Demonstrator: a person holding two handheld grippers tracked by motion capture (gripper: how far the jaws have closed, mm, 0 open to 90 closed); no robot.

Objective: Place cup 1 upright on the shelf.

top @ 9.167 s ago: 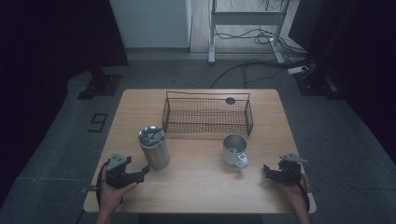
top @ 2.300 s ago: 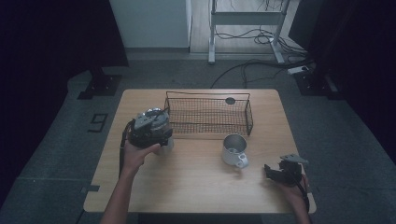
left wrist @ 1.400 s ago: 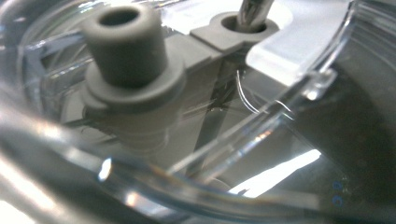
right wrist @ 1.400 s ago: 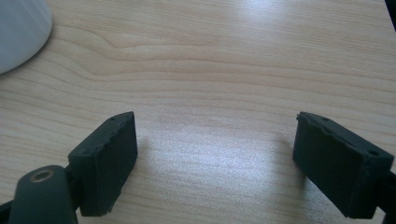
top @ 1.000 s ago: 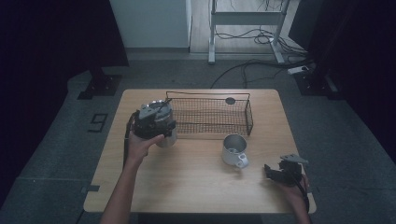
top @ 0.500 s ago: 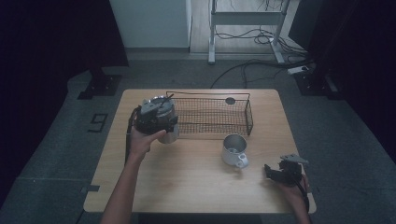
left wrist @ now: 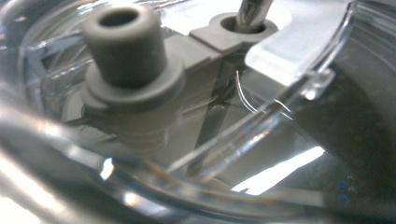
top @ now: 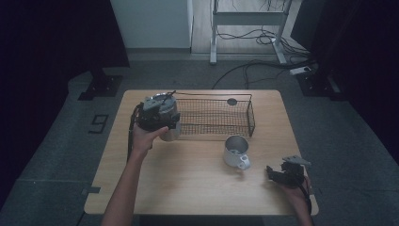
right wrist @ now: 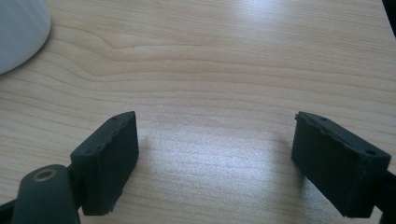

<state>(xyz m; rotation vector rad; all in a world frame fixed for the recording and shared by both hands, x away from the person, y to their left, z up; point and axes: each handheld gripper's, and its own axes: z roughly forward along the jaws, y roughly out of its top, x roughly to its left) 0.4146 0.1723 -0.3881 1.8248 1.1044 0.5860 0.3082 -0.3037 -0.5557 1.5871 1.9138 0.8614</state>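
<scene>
A person's left gripper holds a steel tumbler with a clear lid off the table, right at the near left corner of the wire basket. The jaws are clamped on the tumbler from above; the left gripper view looks straight down onto the lid, with its grey spout and a metal straw standing in a second hole. The tumbler's long axis runs upright, or close to it, along the line of the jaws.

The basket lies to the right of and just beyond the held tumbler in the high view, its long side running across the table. By this reading, the coming move is a short carry rightward over the basket's near rim and down into the mesh; the left hand is already there, while the right is far off.

The right gripper rests near the table's near right corner, jaws standing apart with bare wood between them; they have just been closing a little, on nothing. A white mug stands between the basket and that gripper, its edge at the corner of the right gripper view.
</scene>
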